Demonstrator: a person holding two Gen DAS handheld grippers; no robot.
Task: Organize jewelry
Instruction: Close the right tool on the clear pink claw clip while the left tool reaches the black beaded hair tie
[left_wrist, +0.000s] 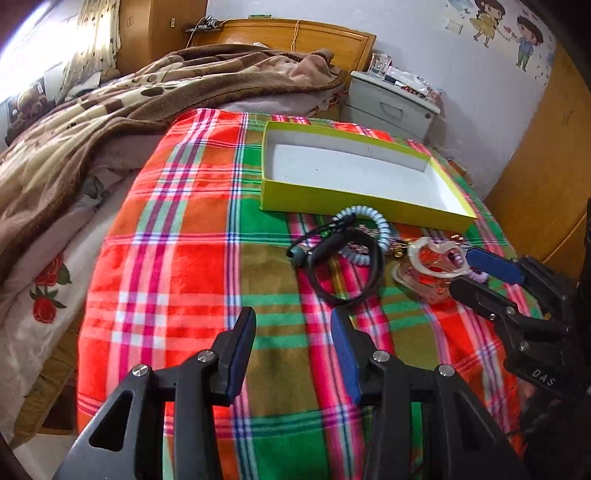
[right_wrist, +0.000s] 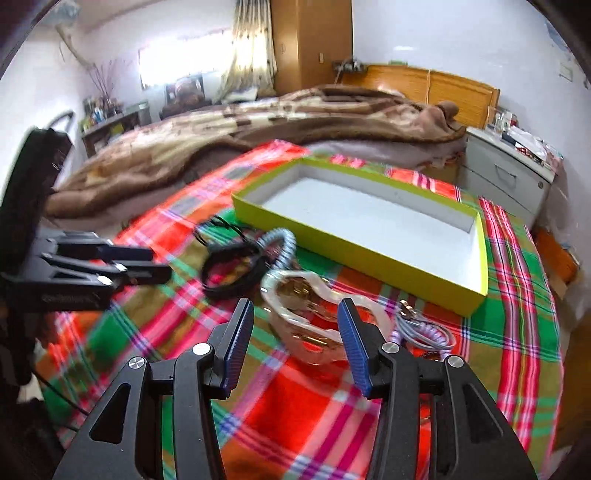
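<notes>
Left gripper (left_wrist: 293, 325): jaws parted wide, nothing between them. It hangs over the plaid blanket (left_wrist: 177, 229) on the bed, short of the jewelry pile, with its right finger tip near the black band (left_wrist: 345, 273).

Pile, left to right in the left wrist view: black cord with a grey bead (left_wrist: 297, 256), black band, pale blue coil bracelet (left_wrist: 373, 230), then a pearly heart-shaped piece (left_wrist: 430, 264) with gold inside. A lilac coil cord (right_wrist: 424, 332) lies just right of the heart in the right wrist view. All sit on the blanket just in front of the yellow-green box (left_wrist: 325, 201), which holds nothing we can see.

Right gripper (right_wrist: 295, 314): jaws parted wide, nothing held. The heart lies between and just beyond its fingertips; we cannot tell whether the pads touch it.

Step in hand, as we judge it: first pick, the right gripper lining up on the heart. Nothing is boxed yet.

Next move calls for: advance until the heart's rim is between the pads, shut on the rim, lift clear of the lilac cord, carry over the near wall of the box, release. The rim looks glossy, so slip is possible.
</notes>
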